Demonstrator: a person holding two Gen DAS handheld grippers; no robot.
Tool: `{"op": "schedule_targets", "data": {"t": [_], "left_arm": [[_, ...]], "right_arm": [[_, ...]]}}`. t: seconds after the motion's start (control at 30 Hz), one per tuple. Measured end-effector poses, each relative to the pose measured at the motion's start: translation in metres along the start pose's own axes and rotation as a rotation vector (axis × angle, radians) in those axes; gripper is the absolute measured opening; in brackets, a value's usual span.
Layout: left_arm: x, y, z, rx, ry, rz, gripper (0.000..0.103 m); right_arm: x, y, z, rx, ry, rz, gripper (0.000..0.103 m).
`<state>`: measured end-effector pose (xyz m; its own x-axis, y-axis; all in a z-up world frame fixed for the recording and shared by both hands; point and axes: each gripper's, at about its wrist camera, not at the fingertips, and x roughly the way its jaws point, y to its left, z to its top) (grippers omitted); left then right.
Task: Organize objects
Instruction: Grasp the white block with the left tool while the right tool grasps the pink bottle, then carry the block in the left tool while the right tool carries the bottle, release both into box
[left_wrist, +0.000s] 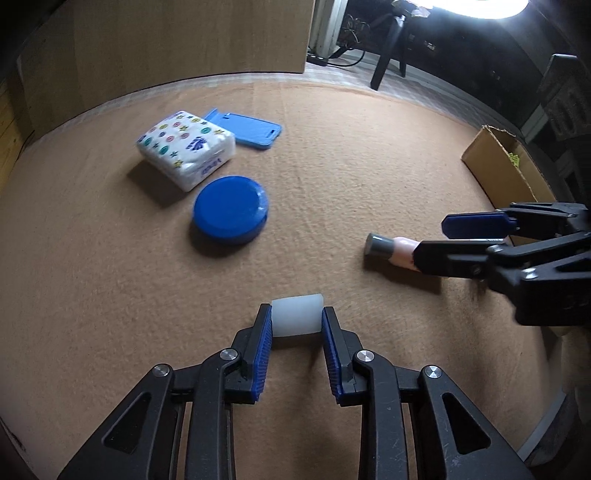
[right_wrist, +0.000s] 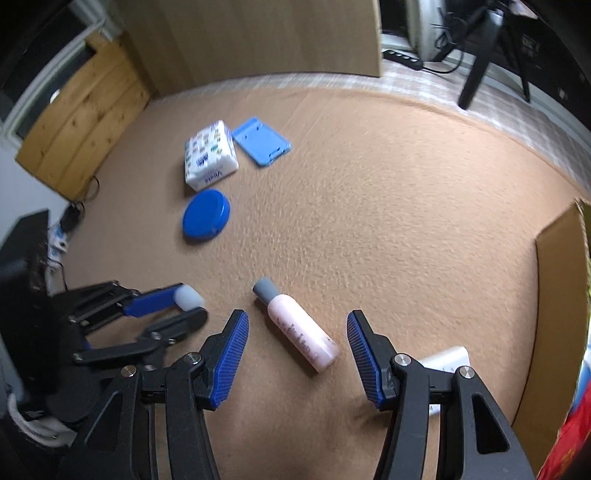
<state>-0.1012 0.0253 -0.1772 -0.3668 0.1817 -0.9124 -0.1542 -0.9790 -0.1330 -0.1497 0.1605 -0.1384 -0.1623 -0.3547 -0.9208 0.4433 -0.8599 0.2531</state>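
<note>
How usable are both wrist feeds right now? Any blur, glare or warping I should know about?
Left wrist view: blown-out lamp glare top right, right tool slightly smeared, table edge bowed by the fisheye. Right wrist view: left tool motion-blurred, pink bottle readable, corners dark and warped.

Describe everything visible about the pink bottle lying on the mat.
The pink bottle is a slim cylinder, apparently plastic, with a grey cap and dark lettering along its side, too blurred to read. It lies flat on the tan felt mat, cap pointing away from the right tool and a little leftward. That tool's open blue-padded fingers straddle it without touching. Only the mat is seen touching it.
</note>
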Motion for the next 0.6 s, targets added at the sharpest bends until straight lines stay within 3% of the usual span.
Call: {"op": "schedule_targets", "data": {"t": [0.2, 0.33, 0.47, 0.6], "left_arm": [[-0.005, 0.006, -0.005, -0.013, 0.0, -0.013, 0.027], [-0.006, 0.006, -0.008, -0.015, 0.001, -0.015, 0.027], [-0.008, 0.006, -0.008, -0.018, 0.002, -0.024, 0.027], [-0.009, 0.003, -0.009, -0.02, 0.004, -0.037, 0.027]], "right_arm": [[0.015, 0.007, -0.001, -0.051, 0.042, -0.043, 0.05], [0.018, 0.009, -0.003, -0.07, 0.041, -0.067, 0.04], [0.017, 0.009, -0.005, -0.067, 0.031, -0.071, 0.021], [0.015, 0.01, -0.011, -0.056, 0.013, -0.072, 0.018]]}}
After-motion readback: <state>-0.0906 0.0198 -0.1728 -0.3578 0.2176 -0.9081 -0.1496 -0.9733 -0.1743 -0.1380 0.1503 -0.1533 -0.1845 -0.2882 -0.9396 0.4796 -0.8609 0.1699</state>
